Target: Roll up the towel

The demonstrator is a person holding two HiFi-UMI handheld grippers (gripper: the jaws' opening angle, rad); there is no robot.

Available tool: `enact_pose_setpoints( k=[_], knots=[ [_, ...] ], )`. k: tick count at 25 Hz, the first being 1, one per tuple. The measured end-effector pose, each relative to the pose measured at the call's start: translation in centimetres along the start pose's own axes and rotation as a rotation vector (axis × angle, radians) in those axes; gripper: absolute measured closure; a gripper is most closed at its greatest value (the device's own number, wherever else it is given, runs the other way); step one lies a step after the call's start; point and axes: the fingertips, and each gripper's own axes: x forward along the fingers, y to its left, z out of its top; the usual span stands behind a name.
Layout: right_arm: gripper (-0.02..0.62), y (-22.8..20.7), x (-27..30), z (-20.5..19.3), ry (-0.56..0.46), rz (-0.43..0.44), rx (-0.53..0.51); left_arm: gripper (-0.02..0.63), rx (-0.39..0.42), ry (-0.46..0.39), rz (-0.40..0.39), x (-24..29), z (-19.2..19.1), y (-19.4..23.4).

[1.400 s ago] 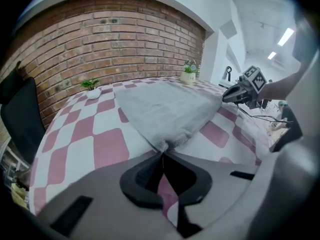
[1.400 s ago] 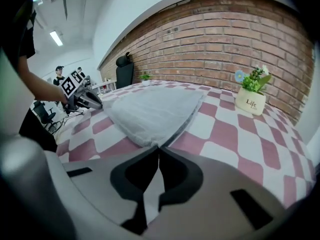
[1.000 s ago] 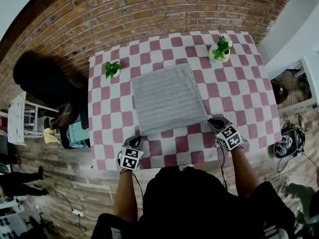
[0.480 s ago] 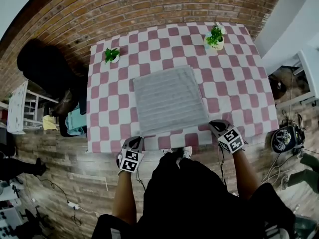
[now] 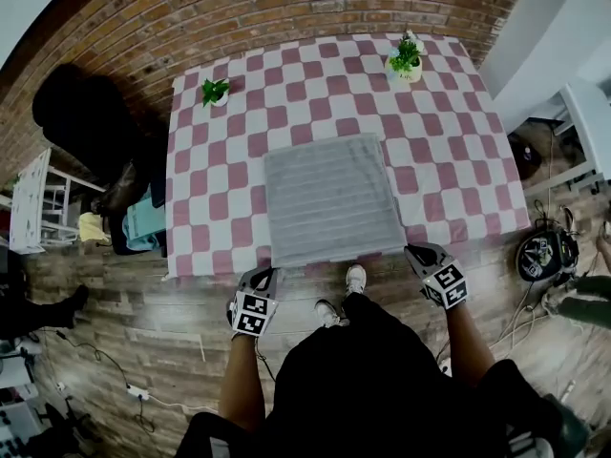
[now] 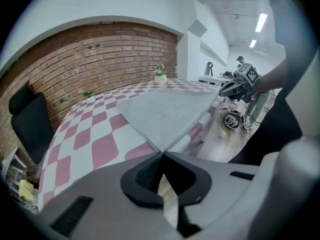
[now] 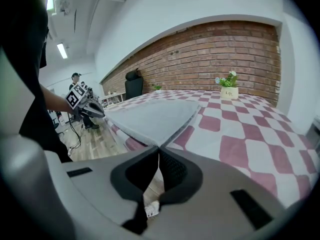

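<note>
A: What's changed vs. a sec ago?

B: The towel has been dragged flat twd the near edge of the table. It was lying mid-table. Now its near hem is seen at, maybe just past, that edge. Both hands have been drawn back w/ it, along the tabletop, w/ no real lift.

A: Jaws?

B: Closed tight on both sides. The towel's near-left corner is pinched at the tips of the left gripper, and the near-right corner at the tips of the right gripper. Nothing else is held.

A: Meaning for the task?

B: No roll has been started. The towel is still spread flat, w/ no turn in it. This is judged as prep: the hem has been brought w/in reach so rolling can be begun there, away twd the brick wall.

A: Pose?

B: The grippers are held well apart, one per corner, both angled fwd & down. Forearms are stretched out from the body, approx. parallel. The small green plant & the flowering pot at the far end are well clear of the towel.
</note>
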Motion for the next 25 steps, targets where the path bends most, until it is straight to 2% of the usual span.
enact_pose_setpoints(
  k=[6,13,21,25],
  knots=[
    [0.592,2.2,-1.8,-0.3,-0.046,-0.071,0.058,0.606,0.040,-0.033,-0.023,-1.7,-1.0,-0.7],
    [0.591,4.0,-3.7,-1.1,-0.060,-0.099,0.073,0.606,0.083,-0.047,-0.037,-3.5,-1.6,-1.5],
    [0.591,3.0,-3.9,2.4,-0.153,-0.148,0.063,0.606,0.076,-0.134,0.018,-4.5,1.9,0.6],
    [0.591,1.5,-3.2,5.4,-0.196,-0.160,0.056,0.606,0.109,-0.163,0.060,-3.9,4.4,2.5]
  ],
)
